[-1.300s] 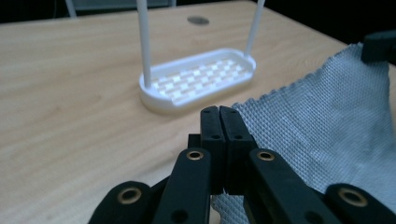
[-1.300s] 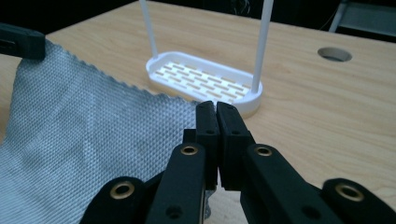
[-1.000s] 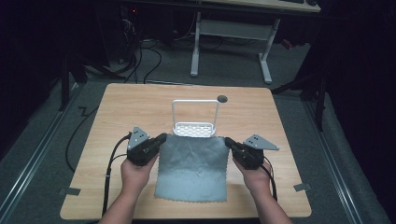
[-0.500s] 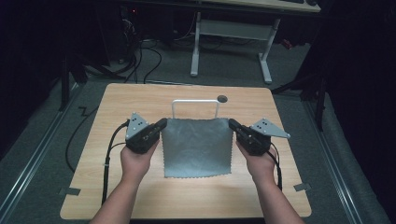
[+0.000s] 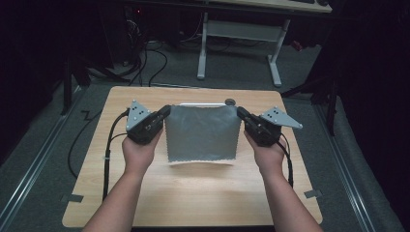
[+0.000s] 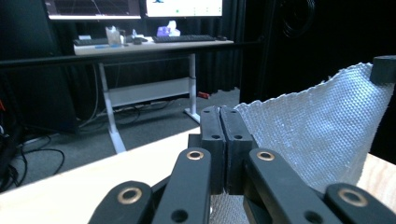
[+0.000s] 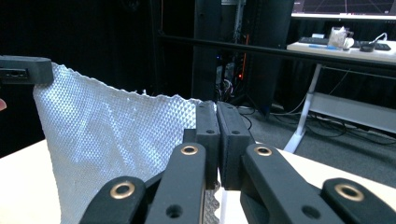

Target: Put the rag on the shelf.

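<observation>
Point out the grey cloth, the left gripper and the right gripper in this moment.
grey cloth point(image 5: 203, 133), high view, middle of the hanging sheet.
left gripper point(image 5: 166, 112), high view, jaw tips at the cloth's upper left corner.
right gripper point(image 5: 240, 113), high view, jaw tips at the cloth's upper right corner.

Near half of table point(image 5: 193, 198): bare, my passage free. Far edge: white rack point(image 5: 203, 104) behind hanging grey cloth point(image 5: 202, 133).
</observation>
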Tool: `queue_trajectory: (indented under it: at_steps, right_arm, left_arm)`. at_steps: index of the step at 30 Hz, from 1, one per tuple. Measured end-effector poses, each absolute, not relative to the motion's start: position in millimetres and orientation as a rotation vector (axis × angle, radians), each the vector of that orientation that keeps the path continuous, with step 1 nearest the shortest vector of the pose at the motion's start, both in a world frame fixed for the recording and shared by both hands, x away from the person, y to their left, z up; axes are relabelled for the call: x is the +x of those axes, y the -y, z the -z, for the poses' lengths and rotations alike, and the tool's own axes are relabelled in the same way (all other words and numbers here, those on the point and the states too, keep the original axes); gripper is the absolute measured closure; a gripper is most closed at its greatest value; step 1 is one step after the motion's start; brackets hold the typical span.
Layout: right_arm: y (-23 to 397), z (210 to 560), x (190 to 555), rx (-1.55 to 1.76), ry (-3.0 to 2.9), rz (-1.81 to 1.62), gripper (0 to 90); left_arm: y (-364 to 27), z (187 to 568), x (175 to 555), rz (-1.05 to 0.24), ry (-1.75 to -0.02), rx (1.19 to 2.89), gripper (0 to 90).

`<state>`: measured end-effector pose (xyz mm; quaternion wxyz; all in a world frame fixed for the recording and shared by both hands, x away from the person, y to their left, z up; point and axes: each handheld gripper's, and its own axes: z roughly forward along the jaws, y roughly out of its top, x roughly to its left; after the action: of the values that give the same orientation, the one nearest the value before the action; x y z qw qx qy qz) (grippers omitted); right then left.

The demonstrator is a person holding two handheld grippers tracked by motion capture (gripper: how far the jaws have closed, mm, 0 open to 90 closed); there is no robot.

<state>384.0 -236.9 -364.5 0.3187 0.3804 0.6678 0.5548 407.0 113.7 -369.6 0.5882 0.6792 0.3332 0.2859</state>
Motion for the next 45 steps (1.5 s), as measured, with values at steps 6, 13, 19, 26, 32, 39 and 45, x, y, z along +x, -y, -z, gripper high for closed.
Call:
queue_trajectory:
  at_steps: [6,13,19,26,32,39,45]
  right_arm:
    - [237,355,391,1.0,-1.732,-1.467,88.9]
    - [237,351,403,1.017,-1.722,-1.467,89.1]
    - [236,351,417,1.052,-1.709,-1.483,89.1]
    - [236,350,438,1.067,-1.711,-1.463,89.2]
    - [239,345,453,1.063,-1.714,-1.435,89.2]
    - [236,341,477,1.105,-1.72,-1.417,89.2]
    - [239,352,500,1.177,-1.738,-1.416,89.2]
  left_arm:
    - [-112,361,414,-0.699,-0.759,1.575,90.0]
    - [-112,357,432,-0.703,-0.77,1.59,89.9]
    - [-109,357,454,-0.723,-0.788,1.617,89.9]
    - [-105,360,475,-0.744,-0.807,1.631,89.9]
    - [-99,351,486,-0.786,-0.794,1.638,89.9]
    - [-94,347,511,-0.801,-0.835,1.67,90.0]
    - [-93,362,532,-0.723,-0.871,1.741,90.0]
